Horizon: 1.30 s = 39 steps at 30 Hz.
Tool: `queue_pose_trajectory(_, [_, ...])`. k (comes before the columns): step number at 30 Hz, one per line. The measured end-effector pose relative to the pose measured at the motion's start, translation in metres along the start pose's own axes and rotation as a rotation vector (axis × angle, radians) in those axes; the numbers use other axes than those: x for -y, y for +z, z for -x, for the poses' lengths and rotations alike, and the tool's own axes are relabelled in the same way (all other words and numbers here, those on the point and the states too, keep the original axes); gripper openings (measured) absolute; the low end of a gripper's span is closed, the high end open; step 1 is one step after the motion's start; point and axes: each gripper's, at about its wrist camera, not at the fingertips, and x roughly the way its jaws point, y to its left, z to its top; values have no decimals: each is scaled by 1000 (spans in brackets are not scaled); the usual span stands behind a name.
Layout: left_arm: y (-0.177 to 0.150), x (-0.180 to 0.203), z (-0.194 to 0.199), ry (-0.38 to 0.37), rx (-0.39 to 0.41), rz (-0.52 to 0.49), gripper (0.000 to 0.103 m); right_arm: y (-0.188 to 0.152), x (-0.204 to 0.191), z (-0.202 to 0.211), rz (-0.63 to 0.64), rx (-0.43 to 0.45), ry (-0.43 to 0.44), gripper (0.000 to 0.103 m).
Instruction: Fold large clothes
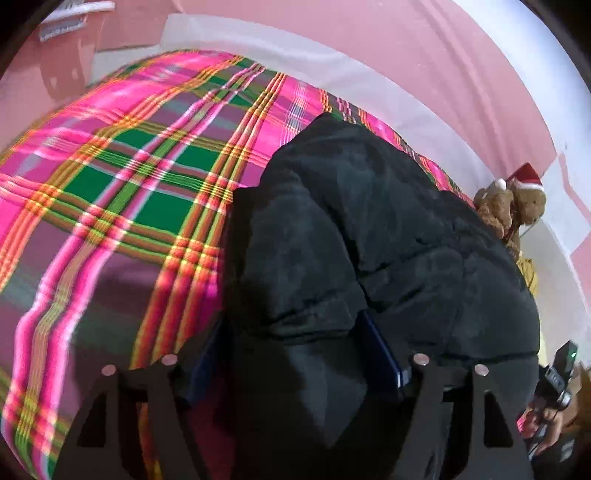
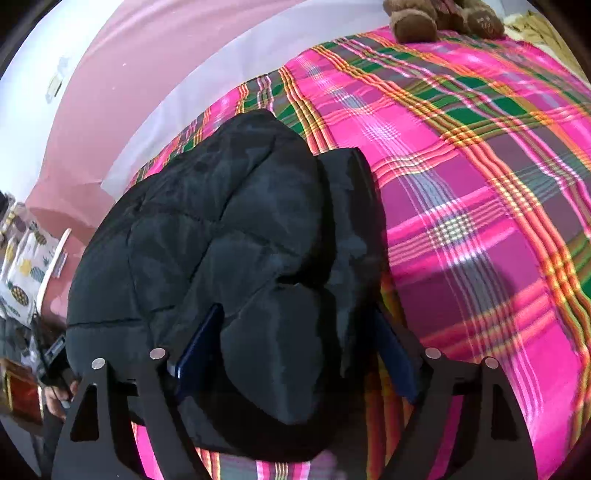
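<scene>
A black puffer jacket point(image 1: 388, 236) lies bunched on a bed with a pink and green plaid cover point(image 1: 122, 177). My left gripper point(image 1: 295, 354) has its blue fingers point(image 1: 380, 350) on either side of a thick fold of the jacket near its edge. In the right wrist view the same jacket point(image 2: 221, 229) lies on the left of the plaid cover point(image 2: 480, 206). My right gripper point(image 2: 291, 343) has its blue fingers point(image 2: 199, 339) around another thick fold. Both grippers hold jacket padding between the fingers.
A brown teddy bear with a red Santa hat point(image 1: 517, 199) sits at the bed's far edge, also seen in the right wrist view point(image 2: 439, 14). Pink walls point(image 1: 424, 55) run behind the bed. A pineapple-print cloth point(image 2: 26, 273) hangs at the left.
</scene>
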Motion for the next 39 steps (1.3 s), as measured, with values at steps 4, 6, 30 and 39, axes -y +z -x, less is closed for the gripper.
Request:
queue_pose_trajectory(4, [1,1,-1,0,2,-10,76,1,4,-2,-26,-14,25,81])
queue_pose_trajectory(6, [-1,-1,5,-7,2,-10,76,-2,4,0,-12,-18,34,81])
queue_pose_trajectory(30, [5,10,-25,-74,-97,-44,70,19,-12,-36,48,-68,91,50])
queue_pose_trajectory(39, [13,26,-6,-62,-52,-68,29,26,-20,-21,62,-45,90,31])
